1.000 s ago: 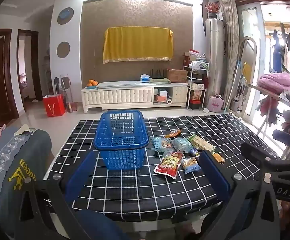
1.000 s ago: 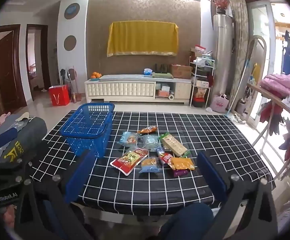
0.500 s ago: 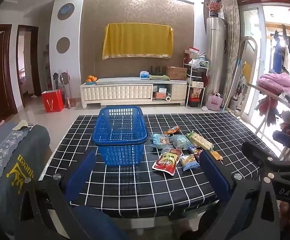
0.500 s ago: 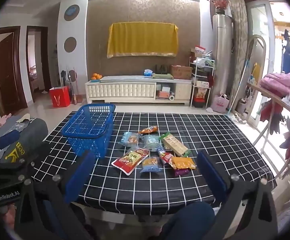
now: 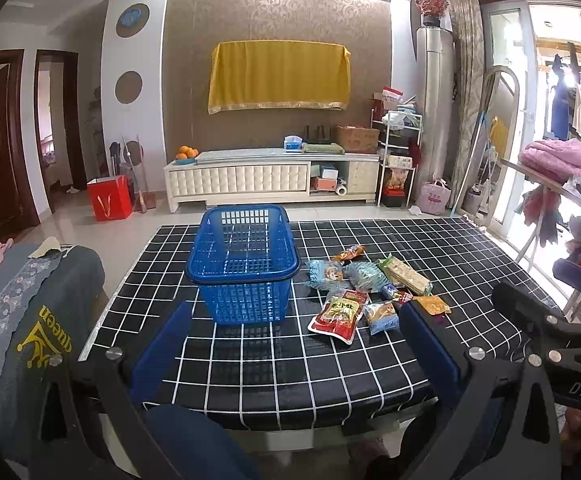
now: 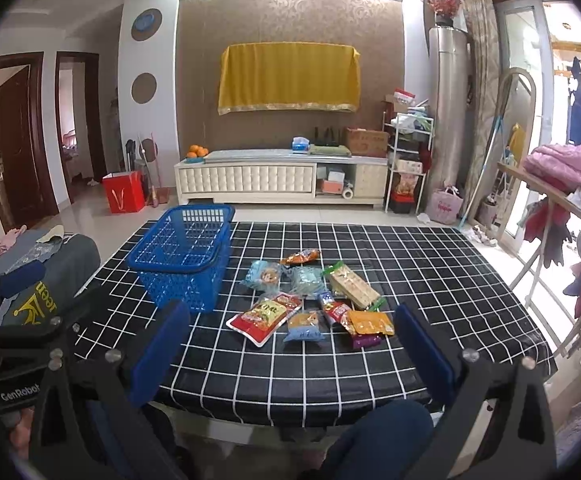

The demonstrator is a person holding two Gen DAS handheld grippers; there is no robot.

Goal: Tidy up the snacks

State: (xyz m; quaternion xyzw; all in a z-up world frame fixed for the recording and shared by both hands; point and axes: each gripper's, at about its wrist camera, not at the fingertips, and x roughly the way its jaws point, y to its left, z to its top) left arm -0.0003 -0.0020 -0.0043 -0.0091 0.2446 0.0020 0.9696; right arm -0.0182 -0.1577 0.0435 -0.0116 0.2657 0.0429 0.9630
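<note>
An empty blue mesh basket [image 5: 244,268] [image 6: 184,256] stands on the black-and-white checked table [image 5: 274,372] [image 6: 430,272]. Right of it lie several snack packets: a red pouch [image 5: 340,314] [image 6: 266,316], a blue-and-tan packet [image 5: 382,316] [image 6: 305,326], an orange packet [image 6: 370,322], a long green-edged cracker pack [image 5: 406,276] [image 6: 352,284] and pale blue bags [image 5: 364,276] [image 6: 264,274]. My left gripper [image 5: 290,320] hovers open above the near table edge, in front of the basket. My right gripper [image 6: 292,322] is open too, short of the snack pile, holding nothing.
A chair draped with grey clothing [image 5: 30,320] [image 6: 42,268] stands at the table's left. A clothes rack with pink bedding [image 5: 558,164] [image 6: 570,168] is on the right. Beyond the table are a white cabinet [image 5: 266,178] and a red bag [image 5: 108,202].
Both grippers have drifted slightly, so the table, basket and snacks sit a little lower in each view. Nothing on the table has moved, and both stay open.
</note>
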